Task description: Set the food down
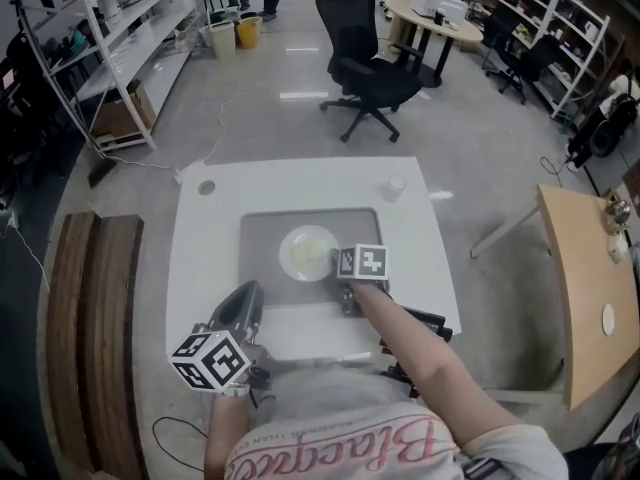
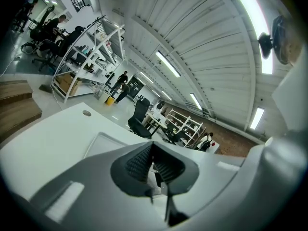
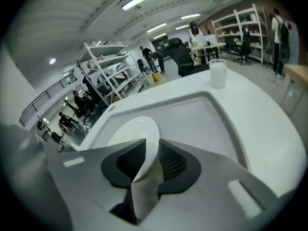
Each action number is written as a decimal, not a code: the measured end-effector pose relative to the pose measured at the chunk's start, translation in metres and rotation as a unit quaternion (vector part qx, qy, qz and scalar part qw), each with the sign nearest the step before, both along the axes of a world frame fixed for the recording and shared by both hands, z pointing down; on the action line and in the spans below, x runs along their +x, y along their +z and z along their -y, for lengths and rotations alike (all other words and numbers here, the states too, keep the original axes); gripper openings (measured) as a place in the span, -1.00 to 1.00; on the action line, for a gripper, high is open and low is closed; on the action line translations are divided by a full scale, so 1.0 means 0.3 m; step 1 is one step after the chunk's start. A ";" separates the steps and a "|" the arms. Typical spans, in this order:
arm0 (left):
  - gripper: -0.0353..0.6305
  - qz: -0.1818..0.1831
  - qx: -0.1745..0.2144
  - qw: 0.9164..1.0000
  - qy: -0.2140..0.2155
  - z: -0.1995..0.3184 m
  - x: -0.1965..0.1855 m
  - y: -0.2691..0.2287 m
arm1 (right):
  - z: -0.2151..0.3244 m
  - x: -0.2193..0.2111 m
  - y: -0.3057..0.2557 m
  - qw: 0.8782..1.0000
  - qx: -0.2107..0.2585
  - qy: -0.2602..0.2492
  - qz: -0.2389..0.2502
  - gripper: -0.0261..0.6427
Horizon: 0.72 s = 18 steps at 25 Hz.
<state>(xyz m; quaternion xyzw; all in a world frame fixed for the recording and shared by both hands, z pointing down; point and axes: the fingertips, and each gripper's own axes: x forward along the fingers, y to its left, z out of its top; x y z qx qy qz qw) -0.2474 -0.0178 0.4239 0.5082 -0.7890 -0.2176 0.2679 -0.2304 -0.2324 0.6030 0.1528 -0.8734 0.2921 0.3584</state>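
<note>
A white plate with pale yellowish food on it rests flat on the grey tray in the middle of the white table. My right gripper is at the plate's right rim. In the right gripper view the plate's near rim runs between the jaws of the right gripper, which stand slightly apart around it and do not squeeze it. My left gripper hovers at the table's front left, apart from the tray. Its jaws are shut with nothing in them.
A small white cup stands on the table's far right, also seen from the right gripper. A black office chair sits beyond the table. A wooden bench lies to the left, a wooden table to the right.
</note>
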 end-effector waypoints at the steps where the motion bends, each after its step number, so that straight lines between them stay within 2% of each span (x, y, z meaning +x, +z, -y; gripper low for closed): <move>1: -0.90 0.001 -0.001 1.000 0.000 -0.001 -0.005 -0.001 | 0.010 -0.004 -0.013 1.000 0.023 -0.004 0.004 -0.64; 5: -0.90 0.004 -0.003 1.000 0.004 0.007 -0.019 -0.005 | 0.046 -0.007 -0.096 0.998 0.048 0.003 0.051 -0.49; 6: -0.90 0.005 -0.003 1.000 0.006 0.014 -0.018 -0.005 | 0.056 0.000 -0.129 0.996 0.054 0.007 0.065 -0.53; 8: -0.90 0.010 -0.005 1.000 0.013 0.032 -0.016 -0.008 | 0.068 0.019 -0.217 0.992 0.079 0.006 0.098 -0.75; 11: -0.90 0.026 -0.014 0.999 0.025 0.064 -0.012 -0.015 | 0.053 0.053 -0.392 0.977 0.129 -0.006 0.172 -0.86; 13: -0.90 0.040 -0.019 0.998 0.034 0.090 -0.003 -0.020 | 0.020 0.091 -0.540 0.954 0.166 -0.012 0.249 -0.91; 14: -0.90 0.049 -0.022 0.998 0.039 0.103 0.005 -0.024 | -0.006 0.115 -0.618 0.937 0.187 -0.020 0.294 -0.92; 16: -0.90 0.071 -0.028 0.996 0.049 0.131 0.023 -0.037 | -0.077 0.163 -0.762 0.896 0.235 -0.050 0.374 -0.92; 18: -0.90 0.096 -0.033 0.993 0.056 0.153 0.038 -0.055 | -0.154 0.207 -0.864 0.855 0.278 -0.089 0.428 -0.92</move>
